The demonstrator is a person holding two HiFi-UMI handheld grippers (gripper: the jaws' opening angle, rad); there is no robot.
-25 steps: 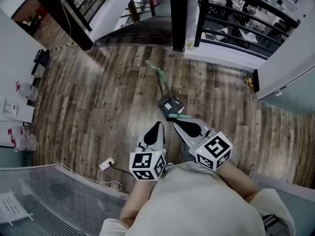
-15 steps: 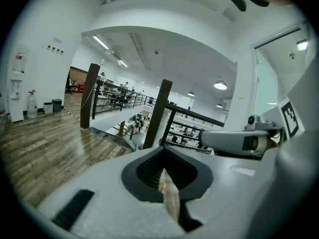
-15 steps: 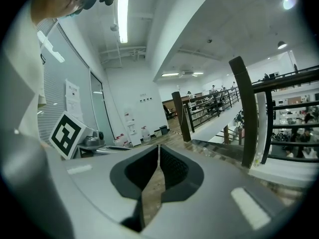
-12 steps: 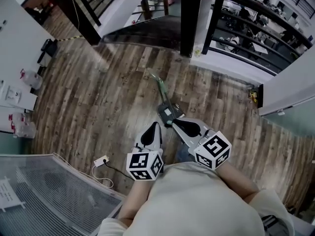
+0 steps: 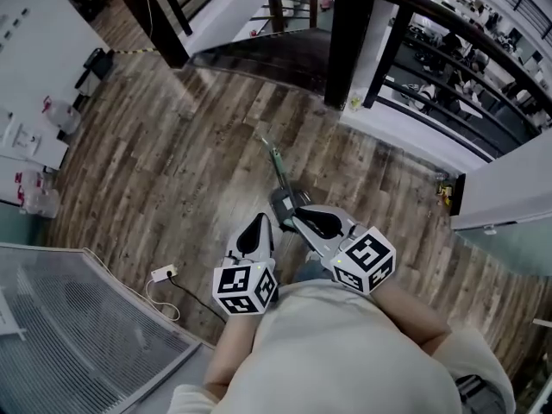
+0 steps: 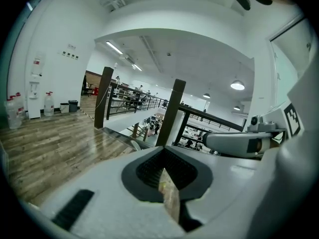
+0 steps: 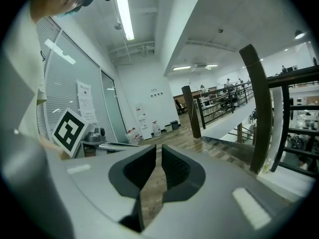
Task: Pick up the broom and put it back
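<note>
left tongs [image 5: 260,221] shut; right tongs [image 5: 298,216] just opening, empty

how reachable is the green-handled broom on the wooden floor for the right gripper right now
Probably yes: the green-handled broom lies on the wooden floor just beyond the right gripper, with nothing between them. Its jaws have just been opening, with nothing in them.
</note>
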